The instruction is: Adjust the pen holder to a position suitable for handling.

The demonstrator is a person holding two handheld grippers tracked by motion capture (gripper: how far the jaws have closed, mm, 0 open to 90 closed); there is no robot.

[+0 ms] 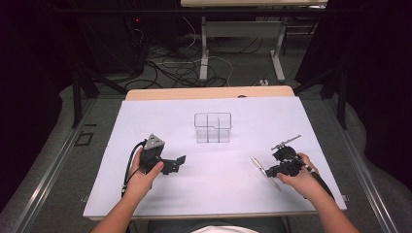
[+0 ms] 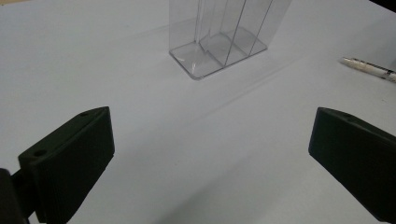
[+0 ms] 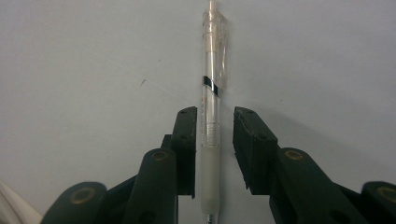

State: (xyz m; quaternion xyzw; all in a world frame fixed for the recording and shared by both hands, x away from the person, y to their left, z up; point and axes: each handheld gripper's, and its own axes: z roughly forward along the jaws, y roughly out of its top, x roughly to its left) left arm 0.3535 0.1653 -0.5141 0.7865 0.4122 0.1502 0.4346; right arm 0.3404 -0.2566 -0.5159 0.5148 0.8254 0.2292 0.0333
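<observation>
Down at our right gripper (image 3: 214,140), the fingers (image 3: 186,140) stand on either side of a clear pen (image 3: 211,107): the left finger lies against the barrel, while a narrow gap shows between the pen and the other finger, so the pen is bracketed but not yet pinched. It lies flat on the white tabletop (image 3: 84,70), running straight away from the gripper along the line of its fingers, clip end farthest out, frosted grip section between the fingers. From above, the pen (image 1: 265,172) rests near the tabletop's front right, just beside our right hand (image 1: 299,177). Our left gripper (image 2: 210,158) hangs with its fingers (image 2: 74,154) spread wide around nothing, aimed at a clear divided organizer (image 1: 213,127) standing upright mid-table, well apart from the pen.
</observation>
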